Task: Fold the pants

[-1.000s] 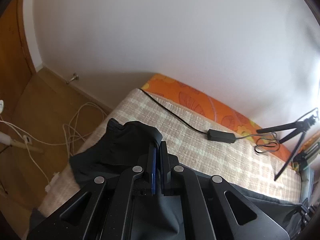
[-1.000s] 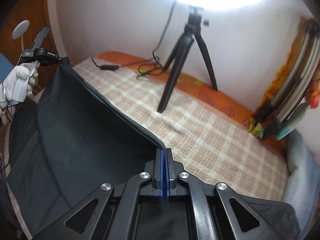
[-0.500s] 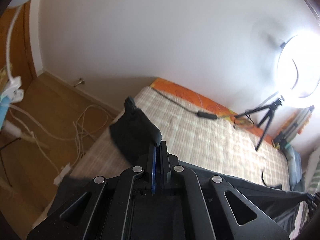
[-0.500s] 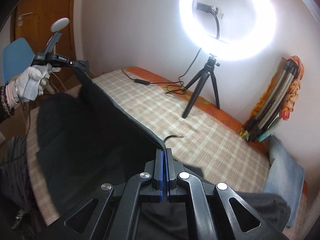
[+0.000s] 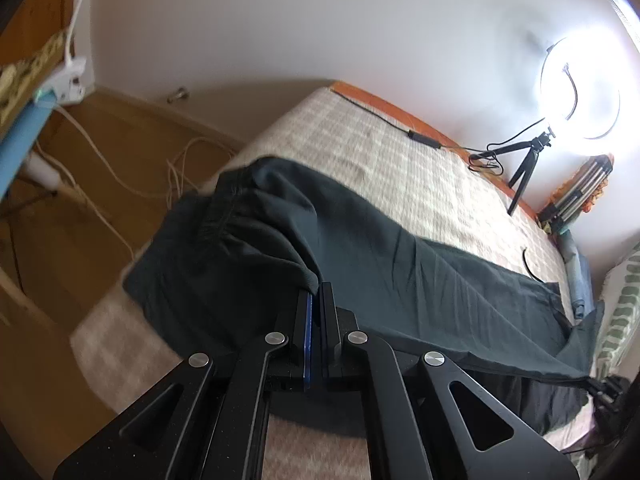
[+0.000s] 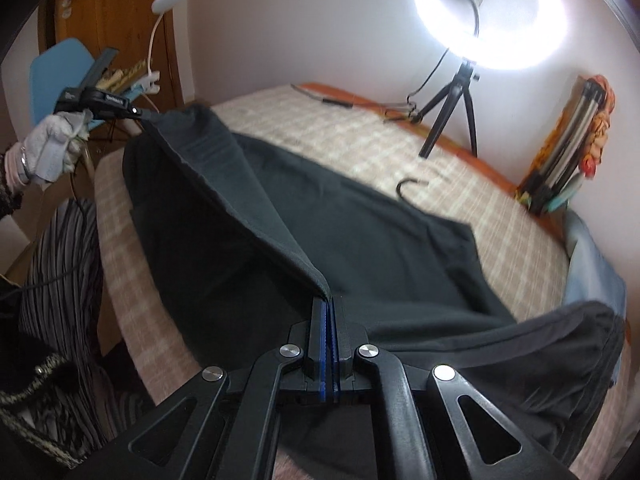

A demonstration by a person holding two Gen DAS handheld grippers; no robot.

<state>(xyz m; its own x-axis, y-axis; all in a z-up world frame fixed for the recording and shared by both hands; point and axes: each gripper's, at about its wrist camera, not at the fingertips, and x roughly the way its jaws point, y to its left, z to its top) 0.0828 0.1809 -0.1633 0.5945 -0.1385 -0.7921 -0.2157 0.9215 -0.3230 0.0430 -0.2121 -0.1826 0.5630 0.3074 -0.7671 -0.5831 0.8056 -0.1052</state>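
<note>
Dark pants [image 5: 384, 256] lie stretched along the checked bed, one layer lifted over the other. My left gripper [image 5: 318, 290] is shut on the waistband end of the pants. It also shows at the left in the right wrist view [image 6: 140, 114], held by a gloved hand. My right gripper [image 6: 329, 304] is shut on the pants [image 6: 360, 232] at the leg end of the lifted edge. It also shows at the bottom right in the left wrist view [image 5: 596, 384]. The raised edge runs taut between both grippers, above the layer lying on the bed.
A lit ring light on a small tripod [image 6: 452, 116] stands on the bed by the wall, with a cable [image 5: 384, 120] along the far edge. A black hook [image 6: 410, 186] lies beside the pants. Folded blue cloth [image 6: 592, 264] is at the right. Floor cables [image 5: 132, 184] are left of the bed.
Both grippers have come down toward the bed with the pants. The hanging cloth now lies spread on the bedspread, and only the held edge is still raised.
</note>
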